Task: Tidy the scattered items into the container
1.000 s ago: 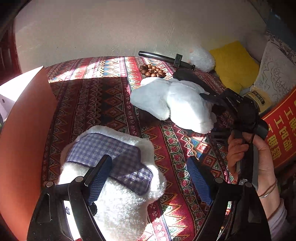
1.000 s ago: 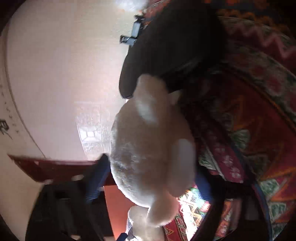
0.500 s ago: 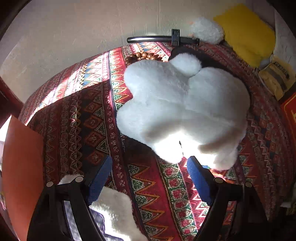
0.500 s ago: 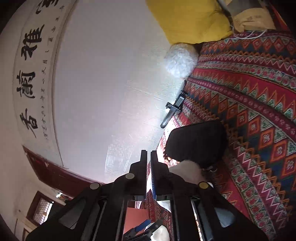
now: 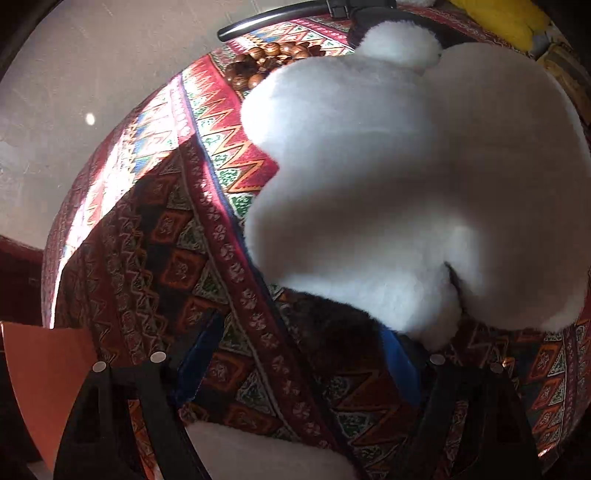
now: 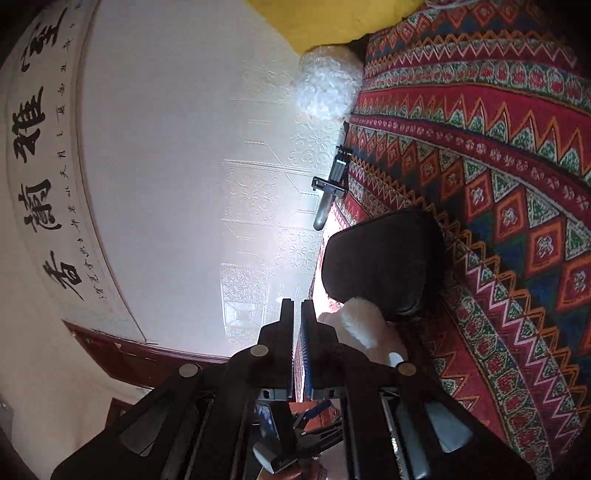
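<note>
A big white plush toy lies on the patterned red cloth, filling the upper right of the left wrist view. My left gripper is open just below it, its right blue pad close under the plush's lower lobe. An orange container wall stands at the lower left. Another white plush shows at the bottom edge. My right gripper is shut and empty, raised and tilted toward the wall; a bit of the white plush shows beside it.
Wooden beads and a black rod lie at the far edge by the wall. A black pouch, a white fluffy ball and a yellow cushion show in the right wrist view.
My right gripper let go of the white plush, shut and swung up toward the wall. My left gripper moved forward from the plaid-patched plush to just under the big white plush.
</note>
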Tool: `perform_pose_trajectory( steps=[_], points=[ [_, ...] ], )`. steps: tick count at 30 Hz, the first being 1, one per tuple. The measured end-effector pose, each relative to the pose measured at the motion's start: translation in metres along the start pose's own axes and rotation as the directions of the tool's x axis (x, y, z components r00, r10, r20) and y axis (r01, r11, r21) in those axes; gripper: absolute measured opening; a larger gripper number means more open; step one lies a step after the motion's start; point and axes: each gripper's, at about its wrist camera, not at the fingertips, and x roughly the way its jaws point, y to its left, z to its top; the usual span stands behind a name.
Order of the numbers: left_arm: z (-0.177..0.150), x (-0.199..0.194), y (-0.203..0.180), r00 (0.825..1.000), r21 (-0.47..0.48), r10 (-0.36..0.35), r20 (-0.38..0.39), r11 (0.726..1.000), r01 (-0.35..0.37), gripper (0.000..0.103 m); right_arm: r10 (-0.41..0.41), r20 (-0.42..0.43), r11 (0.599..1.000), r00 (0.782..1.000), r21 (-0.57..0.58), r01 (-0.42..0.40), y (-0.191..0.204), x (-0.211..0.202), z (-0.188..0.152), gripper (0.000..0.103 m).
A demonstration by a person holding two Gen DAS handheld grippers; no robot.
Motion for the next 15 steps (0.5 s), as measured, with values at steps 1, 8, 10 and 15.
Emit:
perform_pose_trajectory(
  steps=[1,8,10,15],
  points=[
    [0.006,0.003,-0.005,1.000,0.028,0.011,0.002,1.000,-0.011,0.083,0.004,-0.009,1.000,1.000,0.019,-0.003,-0.004,0.003,-0.001,0.005],
    [0.018,-0.001,-0.011,0.992,0.001,-0.120,0.026,0.993,0.120,0.013,-0.025,-0.020,1.000,0.999,0.007,0.025,-0.004,0.009,-0.004,0.006],
    [0.009,-0.011,-0.005,0.989,-0.059,-0.144,0.044,0.988,0.146,0.012,-0.042,-0.031,0.999,0.999,-0.009,0.041,-0.001,0.012,-0.008,0.024],
    [-0.069,-0.091,0.050,0.935,-0.307,-0.267,0.235,0.892,0.332,0.012,-0.056,-0.044,0.989,0.997,-0.141,0.050,0.031,0.019,-0.024,0.084]
  ],
)
